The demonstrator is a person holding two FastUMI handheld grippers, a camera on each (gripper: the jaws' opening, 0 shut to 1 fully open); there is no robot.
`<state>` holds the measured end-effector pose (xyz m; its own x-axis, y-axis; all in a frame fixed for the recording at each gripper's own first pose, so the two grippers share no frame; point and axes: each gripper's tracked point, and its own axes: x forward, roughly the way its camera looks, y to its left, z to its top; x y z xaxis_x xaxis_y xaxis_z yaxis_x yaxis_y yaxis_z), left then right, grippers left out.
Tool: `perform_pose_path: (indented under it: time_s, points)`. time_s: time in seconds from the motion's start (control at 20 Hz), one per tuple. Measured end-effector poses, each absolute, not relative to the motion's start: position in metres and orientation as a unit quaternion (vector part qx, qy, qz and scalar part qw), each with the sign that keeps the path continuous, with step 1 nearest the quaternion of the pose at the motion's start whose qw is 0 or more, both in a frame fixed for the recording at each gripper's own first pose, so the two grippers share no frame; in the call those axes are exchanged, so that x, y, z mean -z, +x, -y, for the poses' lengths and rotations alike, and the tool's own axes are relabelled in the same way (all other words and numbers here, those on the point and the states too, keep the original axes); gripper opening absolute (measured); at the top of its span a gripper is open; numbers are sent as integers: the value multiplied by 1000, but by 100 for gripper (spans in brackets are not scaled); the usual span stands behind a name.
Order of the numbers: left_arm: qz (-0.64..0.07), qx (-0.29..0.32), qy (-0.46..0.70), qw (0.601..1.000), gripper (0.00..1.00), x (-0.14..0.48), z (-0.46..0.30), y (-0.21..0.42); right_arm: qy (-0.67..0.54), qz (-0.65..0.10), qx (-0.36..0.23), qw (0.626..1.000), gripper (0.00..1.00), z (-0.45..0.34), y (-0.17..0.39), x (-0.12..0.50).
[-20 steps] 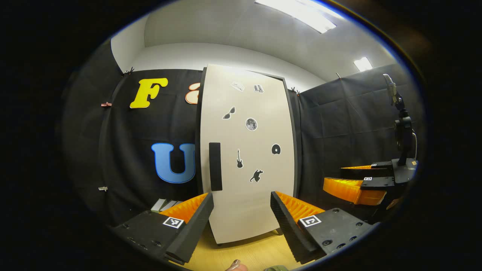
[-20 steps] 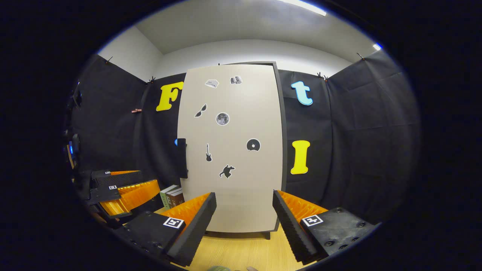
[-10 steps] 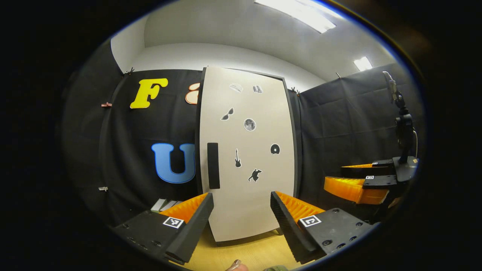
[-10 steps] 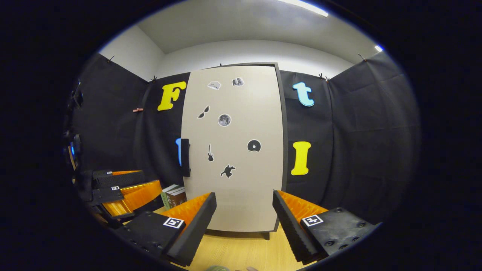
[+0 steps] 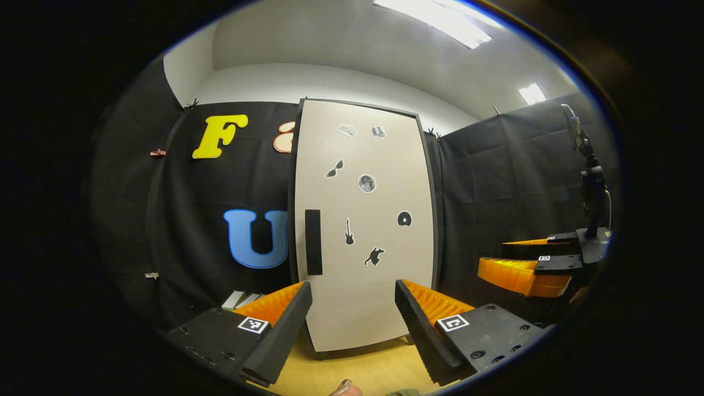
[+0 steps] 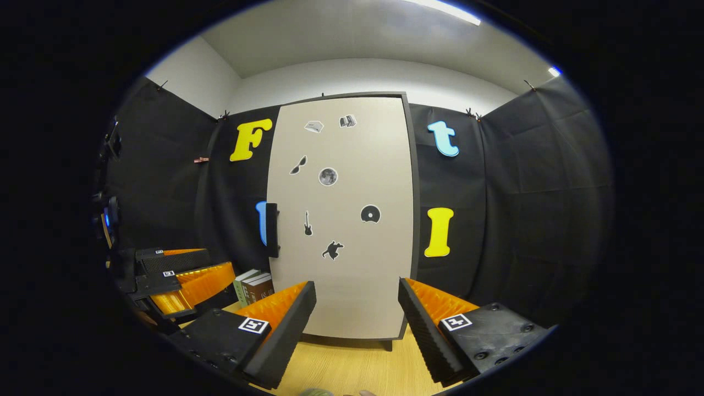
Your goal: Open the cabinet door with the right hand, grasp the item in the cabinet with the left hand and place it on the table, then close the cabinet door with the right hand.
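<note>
The cabinet door is seen shut, flat in its dark frame, standing upright at the far side of the wooden table; in the right gripper view the door is at the centre. A dark vertical handle is fixed near the door's 9 o'clock edge, and small stickers are scattered over the pale face. The item inside cannot be seen behind the door. Some books are stood on the table at about 8 o'clock from the cabinet, close beside it. The left gripper is held back from the door with its jaws spread wide and nothing between them. The right gripper is likewise held apart from the door, jaws wide and empty; it is also seen at 3 o'clock in the left gripper view.
</note>
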<state>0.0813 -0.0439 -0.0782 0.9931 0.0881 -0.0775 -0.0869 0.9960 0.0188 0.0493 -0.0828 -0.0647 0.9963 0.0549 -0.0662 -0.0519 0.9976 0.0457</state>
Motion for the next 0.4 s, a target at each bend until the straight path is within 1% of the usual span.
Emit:
perform_pose_path:
  time_s: [0.4]
  points:
    - [-39,-41,10,998,95,78,43,82,23,-36,-28,999,97,82,48,67]
